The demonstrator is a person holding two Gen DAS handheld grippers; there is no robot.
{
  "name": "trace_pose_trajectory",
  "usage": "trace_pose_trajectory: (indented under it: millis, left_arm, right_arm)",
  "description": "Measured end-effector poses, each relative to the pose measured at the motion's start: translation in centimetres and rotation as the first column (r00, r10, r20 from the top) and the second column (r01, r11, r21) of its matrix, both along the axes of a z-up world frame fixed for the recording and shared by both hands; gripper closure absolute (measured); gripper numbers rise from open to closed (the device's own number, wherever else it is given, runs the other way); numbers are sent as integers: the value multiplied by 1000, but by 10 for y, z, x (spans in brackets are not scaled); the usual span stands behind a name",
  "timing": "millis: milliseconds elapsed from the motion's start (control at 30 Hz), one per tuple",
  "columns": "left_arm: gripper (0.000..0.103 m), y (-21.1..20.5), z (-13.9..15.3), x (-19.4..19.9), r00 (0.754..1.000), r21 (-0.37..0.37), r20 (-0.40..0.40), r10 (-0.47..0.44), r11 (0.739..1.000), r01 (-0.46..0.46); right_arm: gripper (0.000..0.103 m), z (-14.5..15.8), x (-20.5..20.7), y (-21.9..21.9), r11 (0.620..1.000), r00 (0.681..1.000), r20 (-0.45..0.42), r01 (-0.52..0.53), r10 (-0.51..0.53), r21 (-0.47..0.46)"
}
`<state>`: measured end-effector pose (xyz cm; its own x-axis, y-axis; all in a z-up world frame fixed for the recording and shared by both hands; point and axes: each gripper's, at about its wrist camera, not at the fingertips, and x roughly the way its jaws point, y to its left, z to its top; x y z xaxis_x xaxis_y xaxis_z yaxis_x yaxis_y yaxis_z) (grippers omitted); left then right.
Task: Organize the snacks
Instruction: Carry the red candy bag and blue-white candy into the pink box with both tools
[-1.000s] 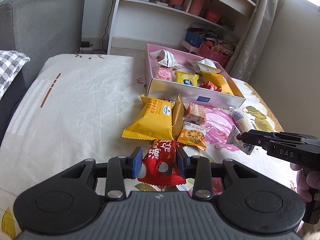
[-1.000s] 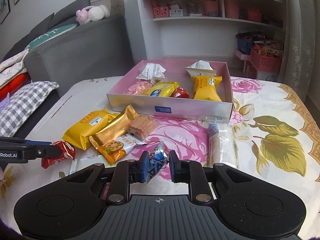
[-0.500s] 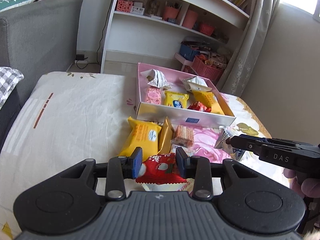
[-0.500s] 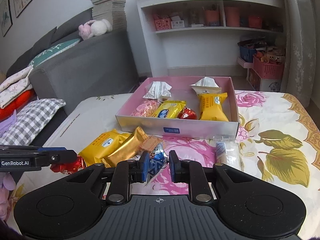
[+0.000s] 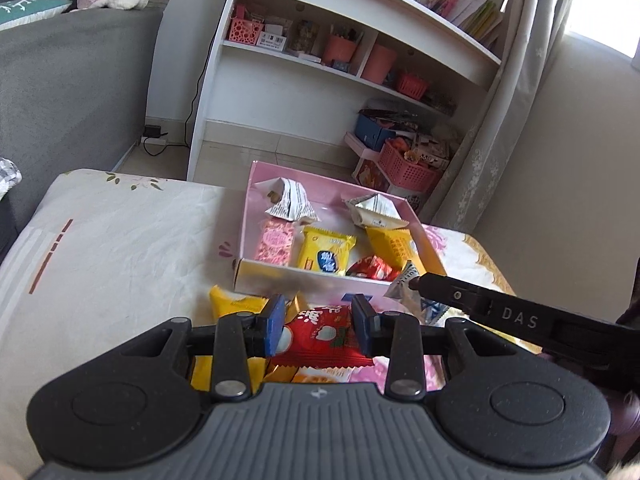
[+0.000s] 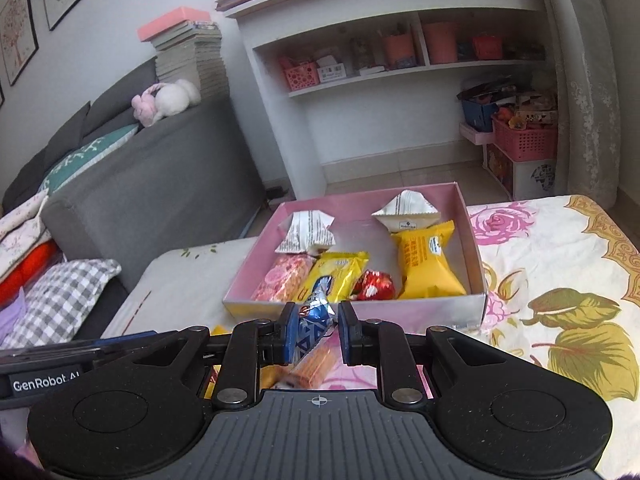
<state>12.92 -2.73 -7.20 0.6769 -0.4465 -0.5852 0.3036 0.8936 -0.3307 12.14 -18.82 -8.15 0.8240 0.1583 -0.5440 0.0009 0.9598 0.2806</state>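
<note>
My left gripper [image 5: 319, 324] is shut on a red snack packet [image 5: 320, 336] and holds it above the table, short of the pink box [image 5: 256, 268]. My right gripper [image 6: 313, 330] is shut on a blue and silver snack packet [image 6: 311, 326], held just before the box's near wall [image 6: 420, 312]. The box holds two white packets, a pink bar, yellow packets and a red candy [image 6: 374, 285]. The right gripper also shows in the left wrist view [image 5: 412, 280] with its packet at the box's near right corner.
Yellow and orange snack packets [image 5: 228, 306] lie on the table under both grippers. A grey sofa [image 6: 152, 184] stands to the left. A white shelf unit [image 5: 320, 80] and pink baskets [image 6: 524, 142] stand behind the table. A floral cloth [image 6: 560, 280] covers the right side.
Both grippers have lifted their packets off the table and moved forward toward the pink box. The loose snacks now lie beneath and behind the fingers.
</note>
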Motion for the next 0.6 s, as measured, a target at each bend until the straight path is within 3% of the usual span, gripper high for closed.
trace_pose_trajectory:
  millis: [167,333,600]
  left_arm:
    - [70,-15,0,22,1000,1,-2,28,1000,-28]
    - [70,-37,-3,49,1000,65,16,9,998,-10]
    - [70,-64,-10,102,1000,66,11,-7,998,7]
  right_arm:
    - [84,1,19,-14,996,998,21,61,-63,58]
    - [84,-6,44,-30,988,993,13,113,-115,107]
    - [84,-23,76,-52,976,987,-17,161,-160,150]
